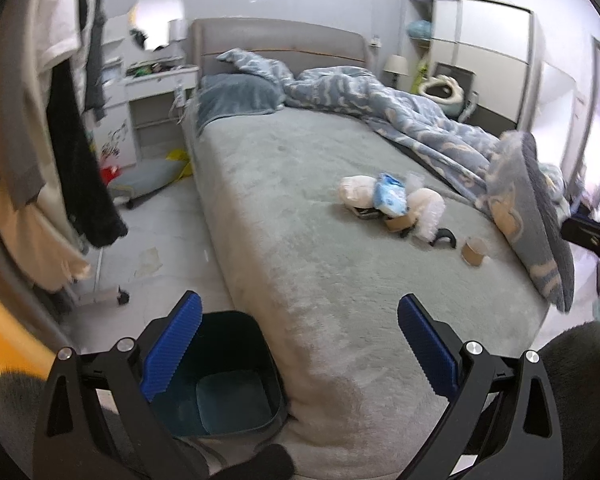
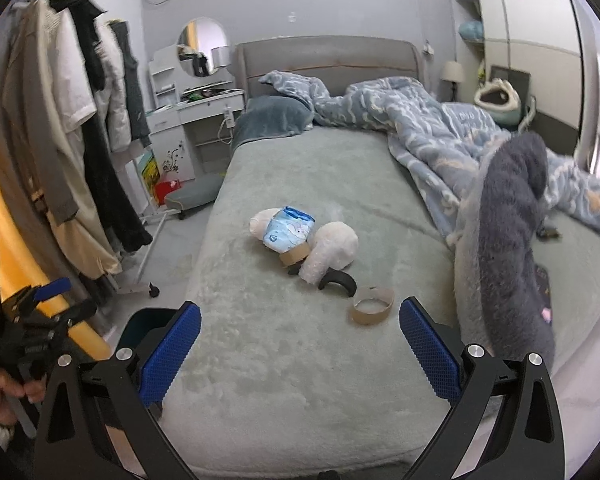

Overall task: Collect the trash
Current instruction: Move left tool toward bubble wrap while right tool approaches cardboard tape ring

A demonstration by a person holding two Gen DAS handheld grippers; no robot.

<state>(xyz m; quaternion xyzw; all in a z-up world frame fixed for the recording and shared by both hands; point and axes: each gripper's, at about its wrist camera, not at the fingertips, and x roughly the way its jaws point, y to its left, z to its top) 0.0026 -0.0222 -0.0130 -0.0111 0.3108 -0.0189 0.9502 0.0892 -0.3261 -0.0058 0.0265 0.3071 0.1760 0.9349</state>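
Observation:
A heap of trash lies on the grey bed [image 2: 284, 360]: a blue-and-white plastic packet [image 2: 288, 233] [image 1: 390, 199], white crumpled wads [image 2: 332, 252] [image 1: 426, 209], a black curved piece [image 2: 337, 281] [image 1: 444, 237] and a cardboard tape ring [image 2: 373, 305] [image 1: 474, 251]. A dark blue bin [image 1: 236, 376] stands on the floor at the bed's near left corner; its rim shows in the right wrist view [image 2: 140, 322]. My left gripper [image 1: 299, 354] is open and empty above the bin and bed corner. My right gripper [image 2: 300, 354] is open and empty over the bed's near edge, just short of the ring.
A blue quilt [image 2: 420, 128] and a grey plush blanket [image 2: 508, 240] are piled on the bed's right side. A clothes rack [image 2: 80, 152] with hanging garments stands left. A white dresser [image 2: 196, 120] with a mirror is at the back left.

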